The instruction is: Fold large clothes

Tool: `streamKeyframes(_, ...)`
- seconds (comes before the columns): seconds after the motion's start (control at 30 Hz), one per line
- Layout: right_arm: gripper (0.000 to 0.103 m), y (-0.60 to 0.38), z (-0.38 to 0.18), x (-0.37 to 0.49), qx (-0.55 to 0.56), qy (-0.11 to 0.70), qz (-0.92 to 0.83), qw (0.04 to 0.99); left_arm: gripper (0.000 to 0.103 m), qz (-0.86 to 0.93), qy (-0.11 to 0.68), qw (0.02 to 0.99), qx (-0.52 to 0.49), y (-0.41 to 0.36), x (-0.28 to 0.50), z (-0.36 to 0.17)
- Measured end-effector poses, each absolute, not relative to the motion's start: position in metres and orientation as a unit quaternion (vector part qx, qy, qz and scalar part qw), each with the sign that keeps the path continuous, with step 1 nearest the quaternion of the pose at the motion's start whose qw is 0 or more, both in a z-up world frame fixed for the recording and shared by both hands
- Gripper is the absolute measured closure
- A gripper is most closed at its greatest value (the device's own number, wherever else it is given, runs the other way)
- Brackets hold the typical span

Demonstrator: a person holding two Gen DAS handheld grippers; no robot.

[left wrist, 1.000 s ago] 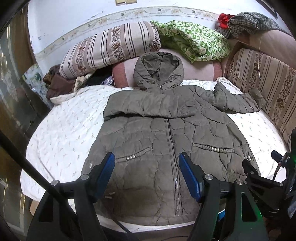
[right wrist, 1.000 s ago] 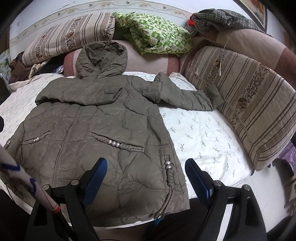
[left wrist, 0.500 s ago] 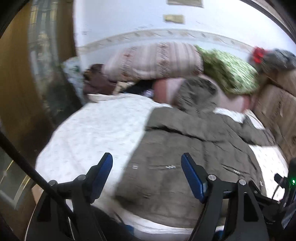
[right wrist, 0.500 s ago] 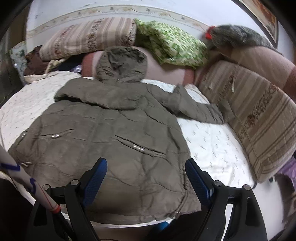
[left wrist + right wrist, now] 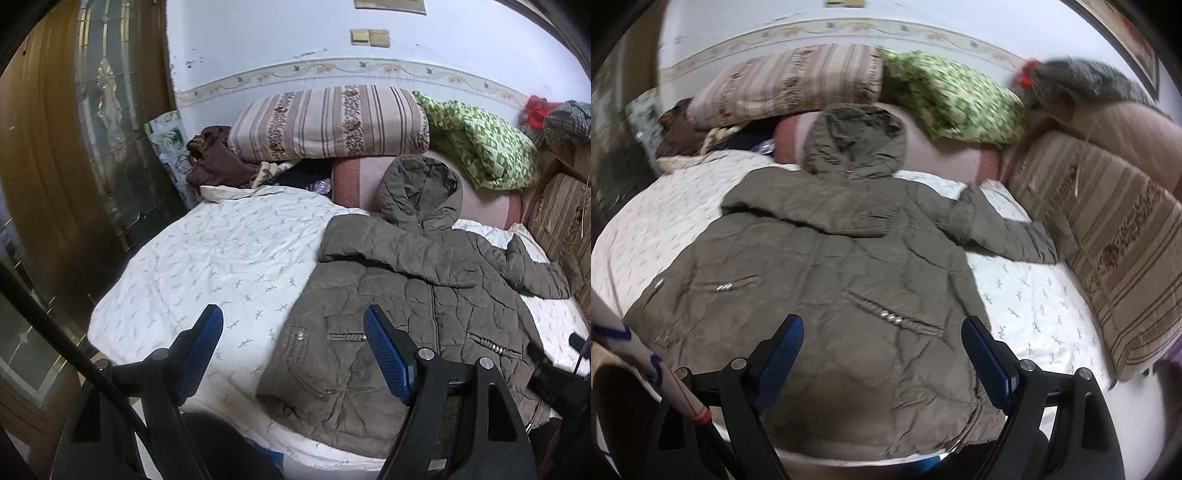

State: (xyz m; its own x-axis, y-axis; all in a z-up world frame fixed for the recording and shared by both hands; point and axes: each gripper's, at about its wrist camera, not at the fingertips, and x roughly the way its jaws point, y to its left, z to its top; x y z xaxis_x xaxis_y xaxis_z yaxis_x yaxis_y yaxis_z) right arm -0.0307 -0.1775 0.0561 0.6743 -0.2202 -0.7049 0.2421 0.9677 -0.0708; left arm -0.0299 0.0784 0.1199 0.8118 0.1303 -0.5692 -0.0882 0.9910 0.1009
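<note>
Olive quilted coat [image 5: 424, 314]: flat on bed [image 5: 221, 258], one sleeve folded across.
Left gripper [image 5: 293, 347]: jaws just widened, empty.
Right gripper [image 5: 882, 358]: jaws wide, empty.

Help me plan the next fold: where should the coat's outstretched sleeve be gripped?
Probably at the cuff of the coat, approached from the striped cushion side with the right gripper. The sleeve lies flat, pointing outward, so its free end swings over the body.

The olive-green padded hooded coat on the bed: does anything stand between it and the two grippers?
Nothing visible does. The olive-green padded hooded coat lies uncovered on the white patterned bedsheet, and the left gripper and right gripper hang open before its hem.
</note>
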Motion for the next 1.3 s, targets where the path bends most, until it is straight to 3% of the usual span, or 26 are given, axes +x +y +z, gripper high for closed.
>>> streamKeyframes(0.23, 0.013, -0.261, 0.03, 0.016, 0.024, 0.39, -0.198, 0.899, 0.025, 0.034, 0.304, 0.951, 0.045, 0.06, 0.019, 0.096)
streamKeyframes(0.33, 0.022, -0.291, 0.015, 0.042, 0.041, 0.403, -0.202, 0.892, 0.025, 0.026, 0.311, 0.949, 0.044, 0.054, 0.049, 0.08)
streamKeyframes(0.47, 0.023, -0.318, -0.002, 0.087, 0.105, 0.423, -0.169, 0.884, 0.025, 0.02, 0.32, 0.947, 0.032, 0.05, 0.089, 0.057)
streamKeyframes(0.7, 0.023, -0.293, -0.04, 0.188, 0.197, 0.467, -0.078, 0.859, 0.025, 0.011, 0.321, 0.947, 0.005, 0.049, 0.149, 0.028)
streamKeyframes(0.87, 0.023, -0.267, -0.071, 0.243, 0.195, 0.504, -0.078, 0.838, 0.025, 0.002, 0.32, 0.947, 0.012, 0.057, 0.157, 0.007)
streamKeyframes(0.93, 0.045, -0.255, -0.076, 0.251, 0.186, 0.516, -0.058, 0.834, 0.025, 0.009, 0.329, 0.944, 0.024, 0.058, 0.161, 0.001)
streamKeyframes(0.97, 0.072, -0.252, -0.075, 0.254, 0.179, 0.523, -0.046, 0.832, 0.025, 0.008, 0.335, 0.942, 0.024, 0.06, 0.162, -0.003)
streamKeyframes(1.1, 0.084, -0.255, -0.054, 0.259, 0.137, 0.507, -0.065, 0.848, 0.025, 0.01, 0.342, 0.939, 0.013, 0.067, 0.162, -0.006)
streamKeyframes(1.3, 0.087, -0.3, -0.039, 0.274, 0.122, 0.496, -0.143, 0.848, 0.025, 0.01, 0.346, 0.938, 0.013, 0.068, 0.163, -0.01)
